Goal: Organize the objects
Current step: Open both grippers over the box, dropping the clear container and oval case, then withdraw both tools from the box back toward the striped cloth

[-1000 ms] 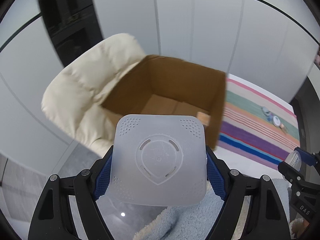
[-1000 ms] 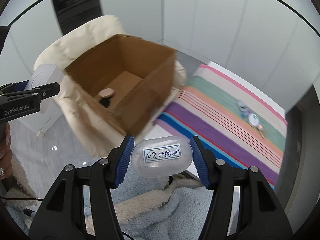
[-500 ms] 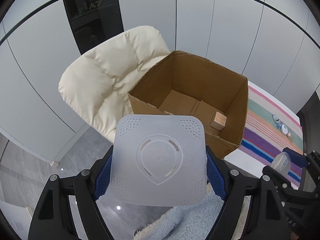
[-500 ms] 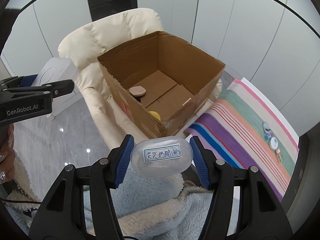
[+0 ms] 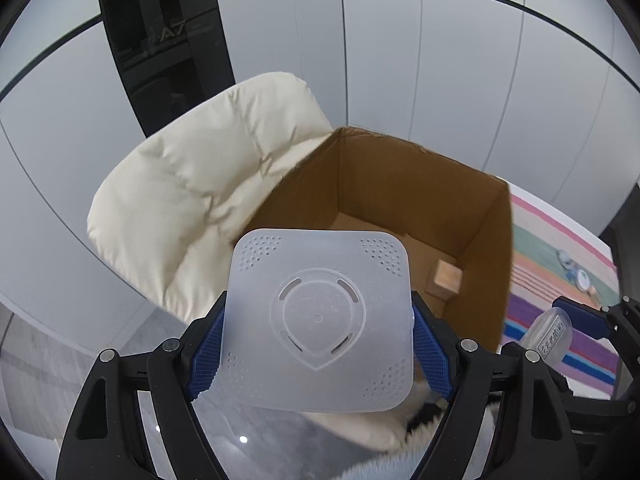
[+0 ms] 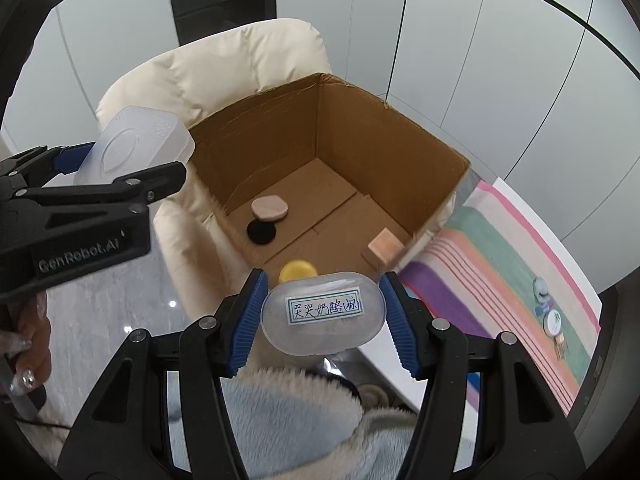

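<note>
Inside cardboard box (image 6: 384, 148): wooden block (image 6: 385, 251), pink disc (image 6: 269, 208), yellow lid (image 6: 298, 270)

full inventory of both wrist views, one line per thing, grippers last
cardboard box: 1, brown, open, on the cream chair
chair: 1, cream, padded, under the box
wooden block: 1, tan, box floor
oval disc: 1, pinkish, box floor
black disc: 1, beside the oval disc
yellow item: 1, box floor, partly hidden
striped cloth: 1, multicolour, right of the box
small round items: several, on the cloth
square lid: 1, translucent, in left gripper
labelled oval case: 1, clear, in right gripper
</note>
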Available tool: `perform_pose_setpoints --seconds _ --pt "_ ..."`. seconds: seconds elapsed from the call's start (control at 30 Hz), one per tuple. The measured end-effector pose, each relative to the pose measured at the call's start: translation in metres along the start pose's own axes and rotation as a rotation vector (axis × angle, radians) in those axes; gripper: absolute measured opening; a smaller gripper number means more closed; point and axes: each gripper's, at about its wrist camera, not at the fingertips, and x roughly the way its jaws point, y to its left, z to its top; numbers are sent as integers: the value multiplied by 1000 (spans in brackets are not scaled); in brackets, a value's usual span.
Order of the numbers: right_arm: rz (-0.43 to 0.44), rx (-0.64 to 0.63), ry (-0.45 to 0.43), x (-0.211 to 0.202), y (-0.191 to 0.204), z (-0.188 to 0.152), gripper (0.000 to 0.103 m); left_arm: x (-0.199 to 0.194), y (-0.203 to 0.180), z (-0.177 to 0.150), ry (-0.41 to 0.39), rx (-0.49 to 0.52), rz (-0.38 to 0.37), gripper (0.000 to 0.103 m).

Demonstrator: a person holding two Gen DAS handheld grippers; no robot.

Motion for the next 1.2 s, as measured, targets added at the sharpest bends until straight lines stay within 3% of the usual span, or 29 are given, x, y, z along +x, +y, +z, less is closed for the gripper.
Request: perform_pose_setpoints --seconds 0.2,0.37,0.4,0.43,0.47,0.63,0.77,1.2 --pt "-33 2 21 44 -9 32 60 47 -4 30 1 -29 32 83" --pt "-42 9 34 71 -17 45 60 61 -8 37 -12 -20 22 84" --pt "-37 7 27 73 -18 46 66 63 -8 36 -10 -16 18 85" --pt "-30 4 23 76 -19 47 87 66 -8 35 8 -11 14 84" --pt "-32 15 23 79 -20 47 102 71 -7 35 37 -13 17 86" --pt "-17 48 8 80 -25 37 103 76 7 34 83 -73 -16 94" --pt "-7 84 22 80 -33 30 103 74 9 33 82 -85 -24 94" --pt "-11 123 0 65 -43 24 103 63 -5 27 58 -24 -13 94"
